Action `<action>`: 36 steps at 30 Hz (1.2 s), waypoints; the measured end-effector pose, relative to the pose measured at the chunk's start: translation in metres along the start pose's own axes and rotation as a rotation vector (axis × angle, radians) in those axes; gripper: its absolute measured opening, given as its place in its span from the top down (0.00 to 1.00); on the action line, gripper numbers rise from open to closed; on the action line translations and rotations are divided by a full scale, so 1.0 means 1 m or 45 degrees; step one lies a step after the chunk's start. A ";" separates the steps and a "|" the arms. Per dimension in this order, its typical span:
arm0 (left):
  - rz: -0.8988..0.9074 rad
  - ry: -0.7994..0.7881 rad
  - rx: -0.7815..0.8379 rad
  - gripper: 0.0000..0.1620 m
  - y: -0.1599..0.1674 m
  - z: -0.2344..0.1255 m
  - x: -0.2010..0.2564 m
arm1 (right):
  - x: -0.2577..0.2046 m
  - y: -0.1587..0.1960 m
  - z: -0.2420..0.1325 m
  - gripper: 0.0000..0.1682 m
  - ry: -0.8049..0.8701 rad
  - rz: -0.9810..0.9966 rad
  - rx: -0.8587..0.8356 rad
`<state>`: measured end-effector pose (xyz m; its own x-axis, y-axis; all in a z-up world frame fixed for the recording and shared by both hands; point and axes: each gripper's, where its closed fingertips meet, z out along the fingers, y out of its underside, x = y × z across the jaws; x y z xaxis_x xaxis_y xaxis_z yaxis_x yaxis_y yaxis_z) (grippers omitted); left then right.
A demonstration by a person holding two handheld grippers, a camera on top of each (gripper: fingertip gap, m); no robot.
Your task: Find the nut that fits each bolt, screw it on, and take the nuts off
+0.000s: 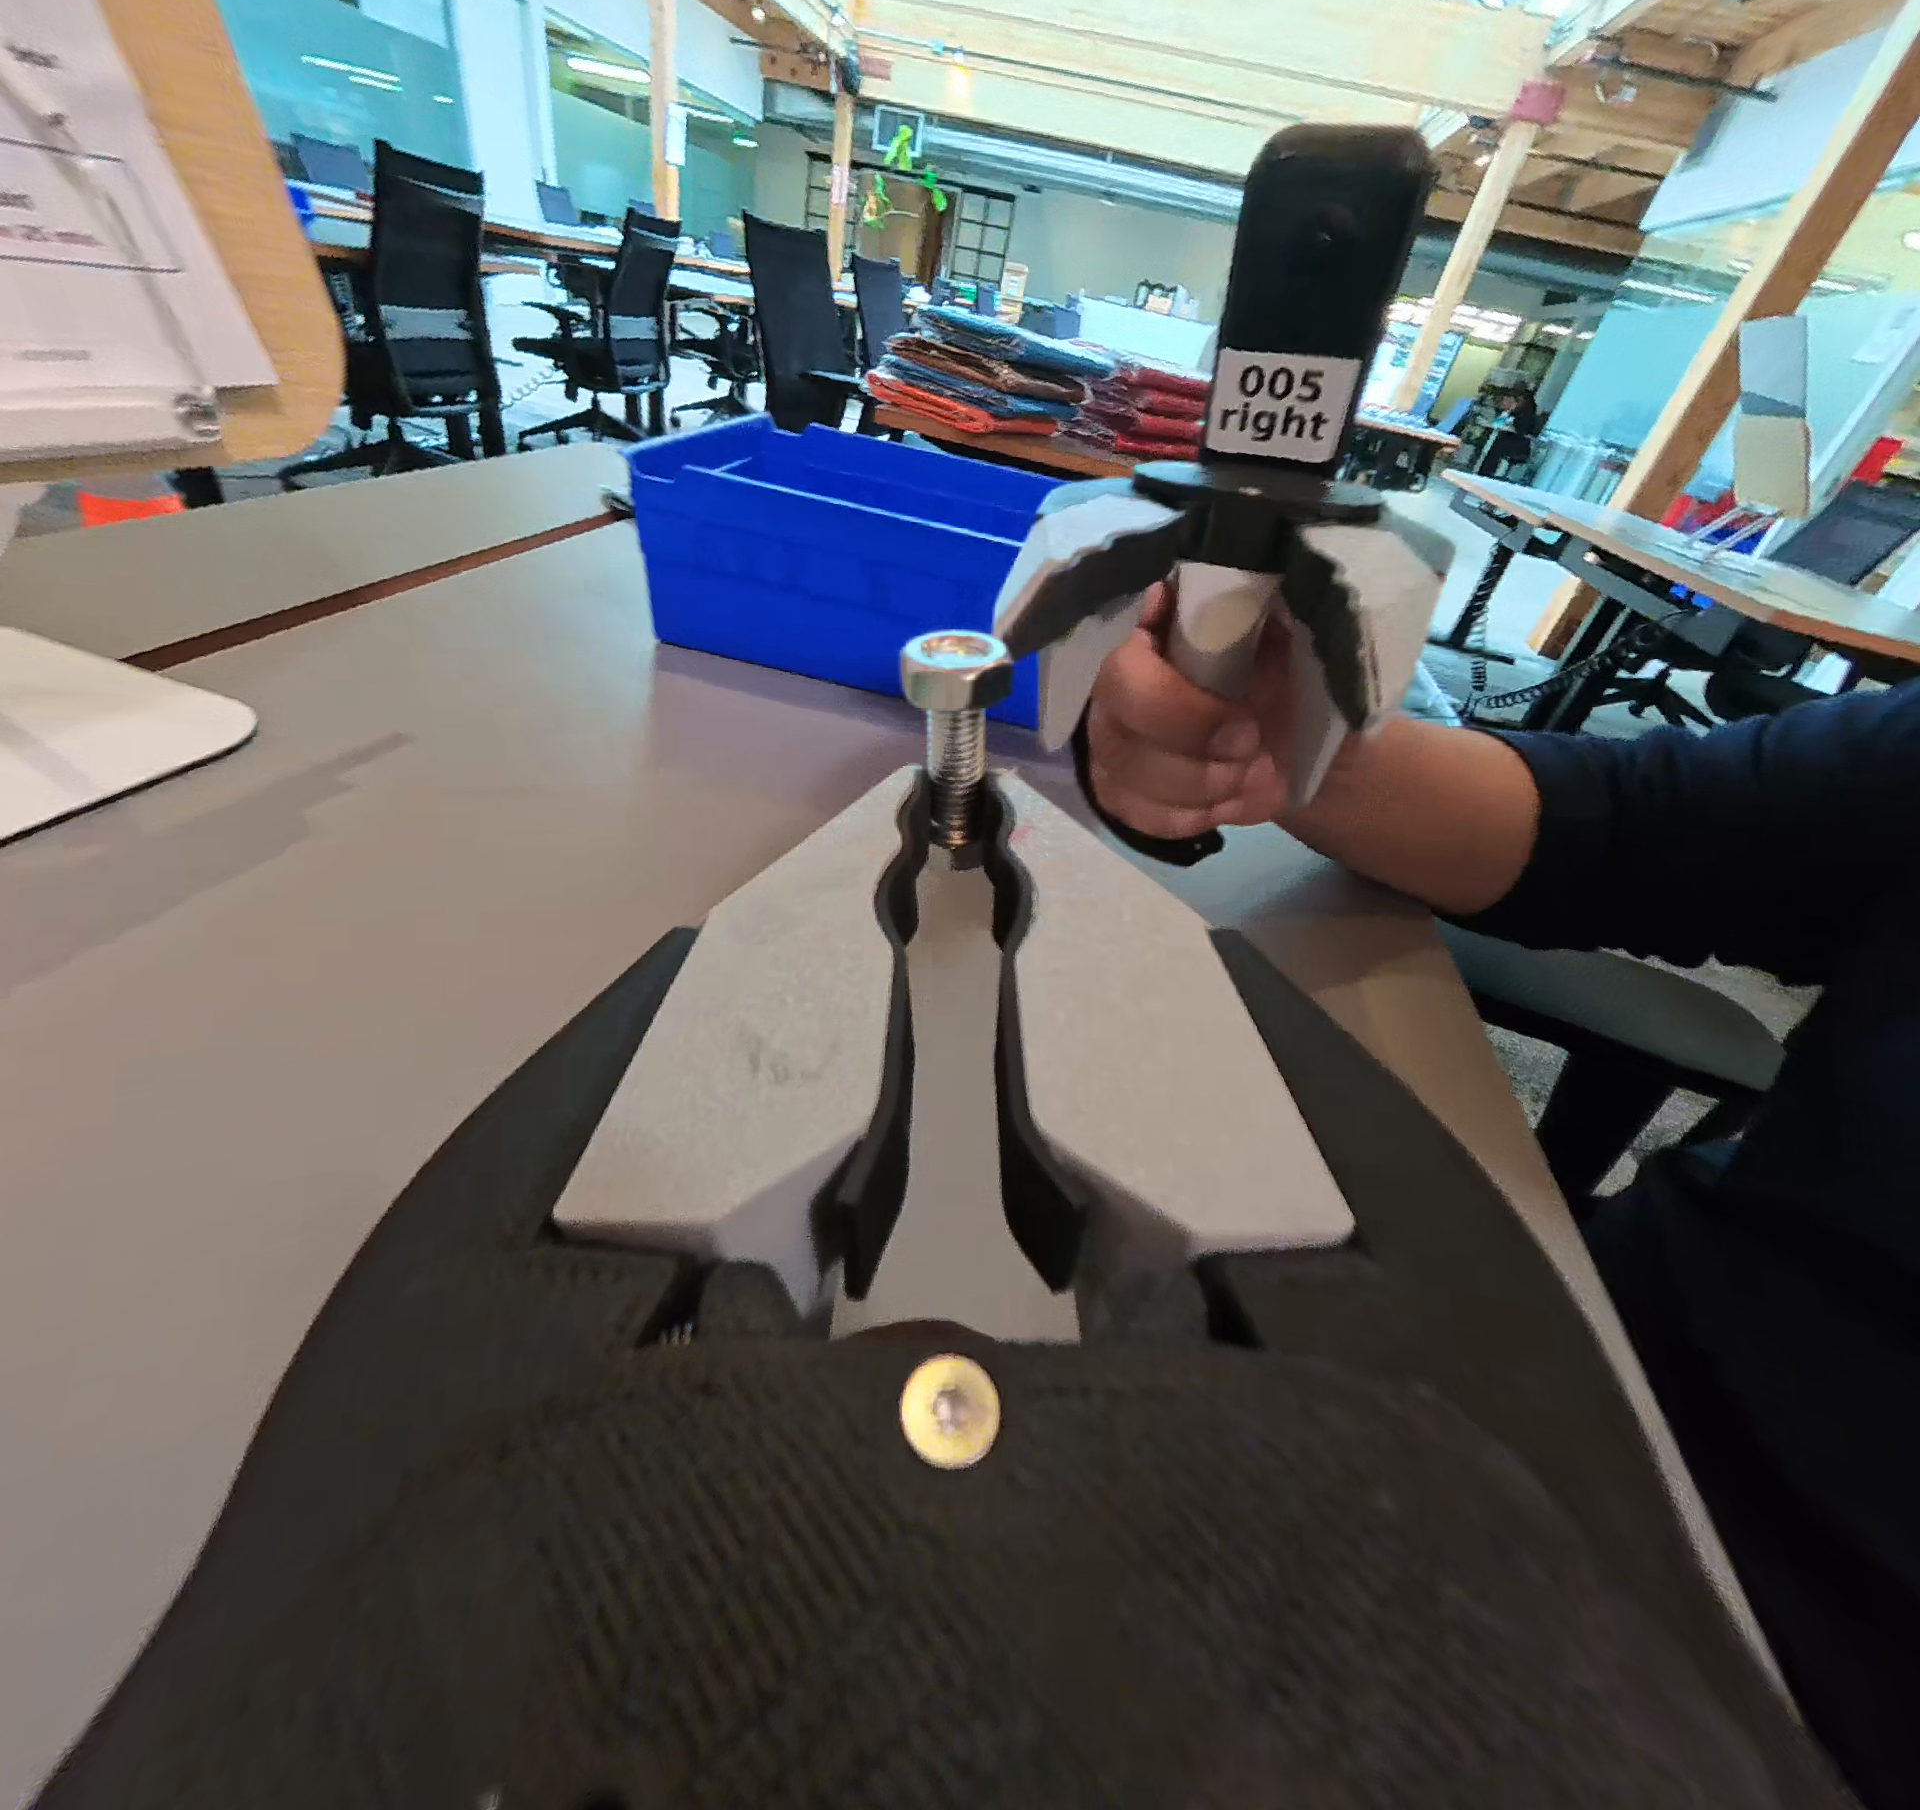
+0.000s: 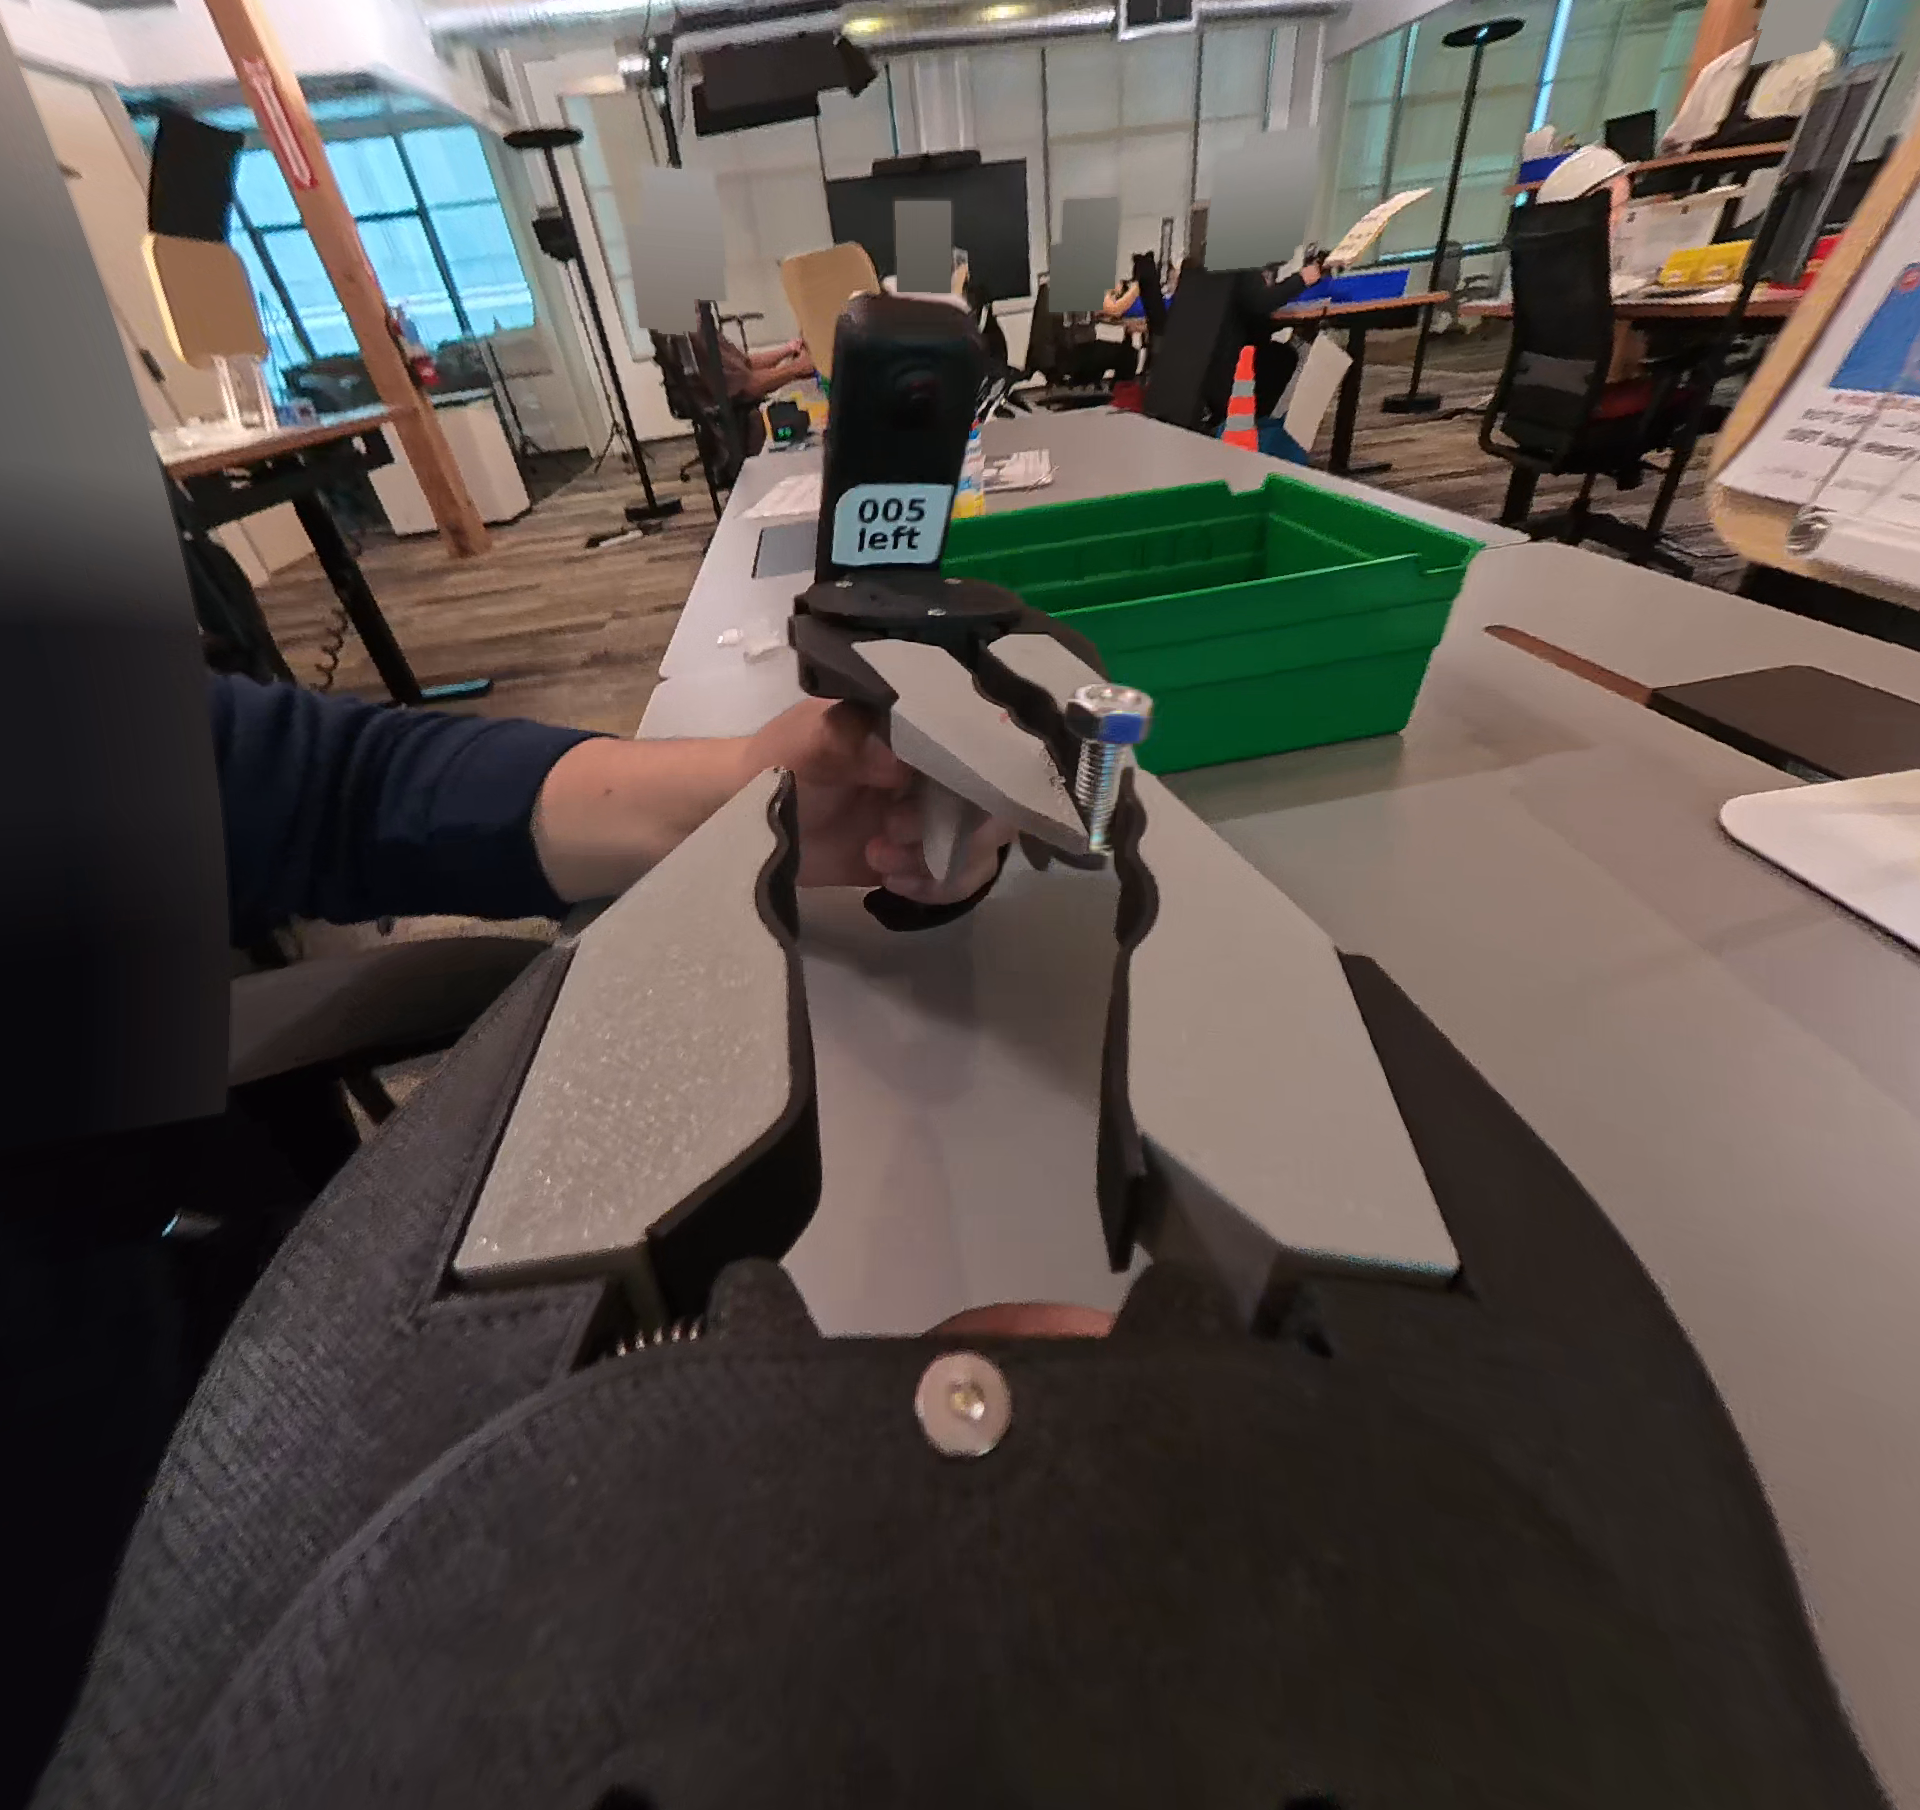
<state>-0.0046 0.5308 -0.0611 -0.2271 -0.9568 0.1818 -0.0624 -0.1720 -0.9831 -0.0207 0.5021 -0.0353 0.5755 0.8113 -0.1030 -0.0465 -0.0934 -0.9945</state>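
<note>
My left gripper (image 1: 954,796) is shut on the threaded shaft of a silver bolt (image 1: 952,758) and holds it upright above the grey table (image 1: 416,825). A hex piece (image 1: 954,682) tops the bolt; I cannot tell whether it is the bolt's head or a nut. My right gripper (image 2: 956,825) is open and empty, and its right fingertip (image 2: 1138,851) is close to the bolt (image 2: 1101,784). In the left wrist view the right gripper (image 1: 1174,711) hangs just right of the bolt, held by a hand. The left gripper (image 2: 1081,825) also shows in the right wrist view.
A blue bin (image 1: 831,555) stands on the table behind the bolt. A green bin (image 2: 1247,617) stands on the opposite side. A white base plate (image 1: 94,732) and a wooden sign stand (image 1: 239,202) are at the left. A dark pad (image 2: 1787,721) lies on the table. There is about 4 cm between the tips of the two grippers.
</note>
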 end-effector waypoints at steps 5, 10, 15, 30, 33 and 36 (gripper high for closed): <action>0.035 0.064 -0.023 0.96 0.003 0.009 0.015 | 0.008 0.001 0.007 0.62 0.035 0.062 0.006; -0.002 0.159 -0.040 0.96 0.011 0.021 0.032 | -0.003 0.009 0.020 0.63 0.018 -0.032 -0.055; -0.045 0.014 0.020 0.96 0.001 0.004 0.000 | -0.001 0.002 0.007 0.67 0.029 -0.030 -0.017; 0.008 -0.238 -0.035 0.96 0.003 -0.004 -0.032 | -0.004 0.001 0.007 0.77 -0.023 0.035 -0.006; -0.018 -0.279 -0.124 0.96 0.016 -0.017 -0.049 | 0.004 -0.007 0.002 0.68 0.017 0.069 0.054; -0.089 -0.092 -0.058 0.96 0.008 0.000 -0.019 | 0.013 0.001 0.008 0.64 0.057 0.120 0.014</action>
<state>-0.0012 0.5478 -0.0728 -0.1500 -0.9576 0.2460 -0.1204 -0.2293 -0.9659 -0.0200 0.5169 -0.0379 0.6038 0.7728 -0.1952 -0.1110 -0.1610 -0.9807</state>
